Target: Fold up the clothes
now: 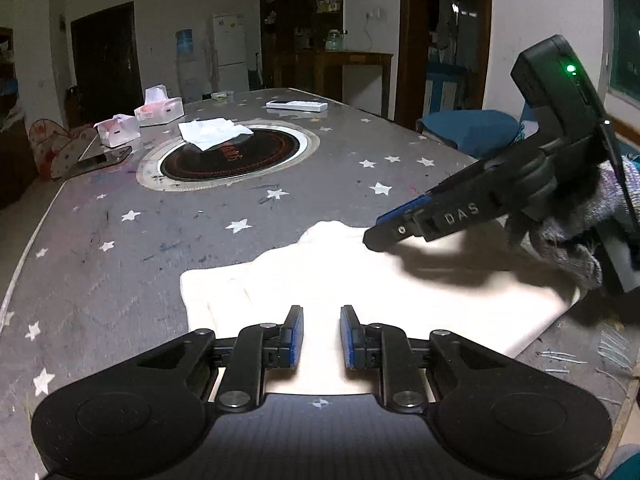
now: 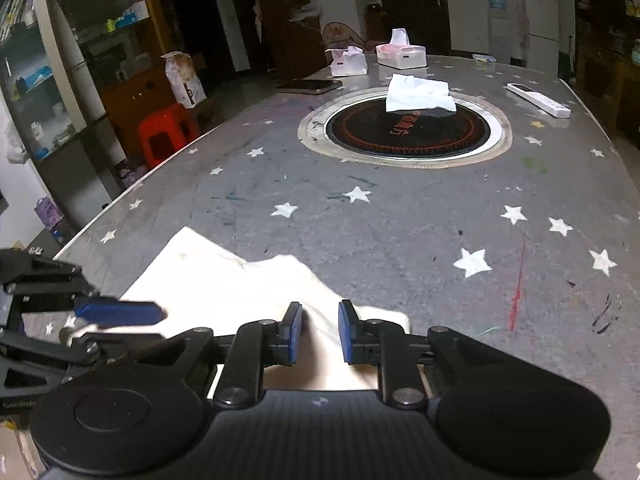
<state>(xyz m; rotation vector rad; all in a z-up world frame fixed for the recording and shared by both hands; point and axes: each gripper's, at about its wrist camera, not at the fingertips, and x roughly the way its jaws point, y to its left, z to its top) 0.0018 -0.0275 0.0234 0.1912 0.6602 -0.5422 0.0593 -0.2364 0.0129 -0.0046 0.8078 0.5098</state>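
The cream cloth (image 1: 360,280) lies folded flat on the desk (image 1: 160,240), well short of the round black hob (image 1: 232,156). Both the left gripper (image 1: 321,336) and right gripper (image 2: 319,330) hover over it, fingers slightly spread, pinching nothing. Closing too shallowly could catch only the top layer, dragging the fold askew.

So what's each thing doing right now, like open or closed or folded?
Left tongs: open, nothing gripped, over the cloth.
Right tongs: open, nothing gripped.
White cloth: lying flat, partly folded.
Tissue: crumpled on the round cooktop.
Phone: lying flat, screen dark.
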